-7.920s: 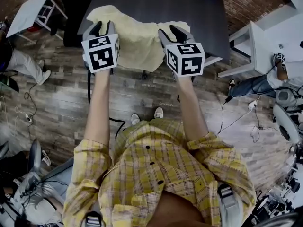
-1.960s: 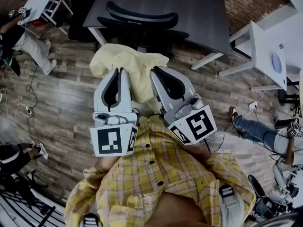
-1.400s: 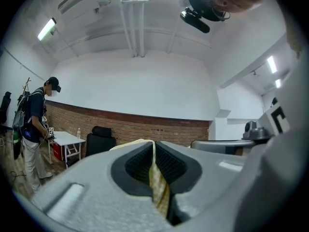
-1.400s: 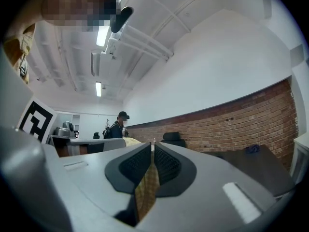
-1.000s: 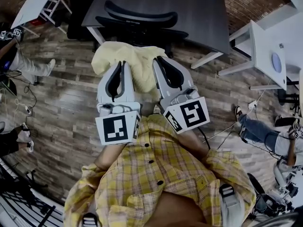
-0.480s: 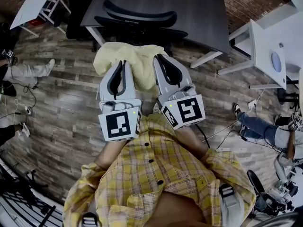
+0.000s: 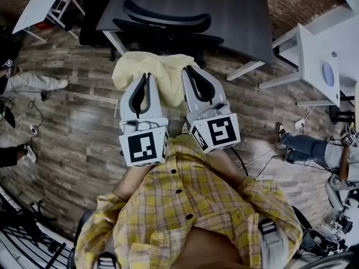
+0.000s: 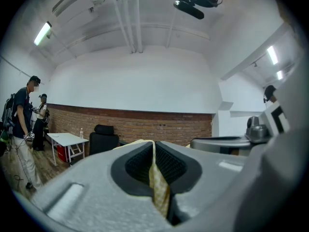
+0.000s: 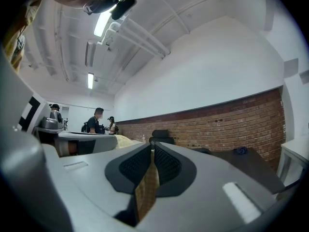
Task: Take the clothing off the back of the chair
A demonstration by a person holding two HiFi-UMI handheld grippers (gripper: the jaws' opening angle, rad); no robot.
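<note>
Clothing hangs from level left gripper and right gripper.

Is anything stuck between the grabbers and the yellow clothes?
No, nothing is in between. The left gripper and the right gripper are each shut straight on the yellow clothing, with the cloth pinched between their jaws. The back of the chair is bare.

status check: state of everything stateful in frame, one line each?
yellow garment: off the chair, held up at two spots.
chair: back bare, nothing draped on it.
left hand-held gripper: shut on the yellow garment.
right hand-held gripper: shut on the yellow garment.
</note>
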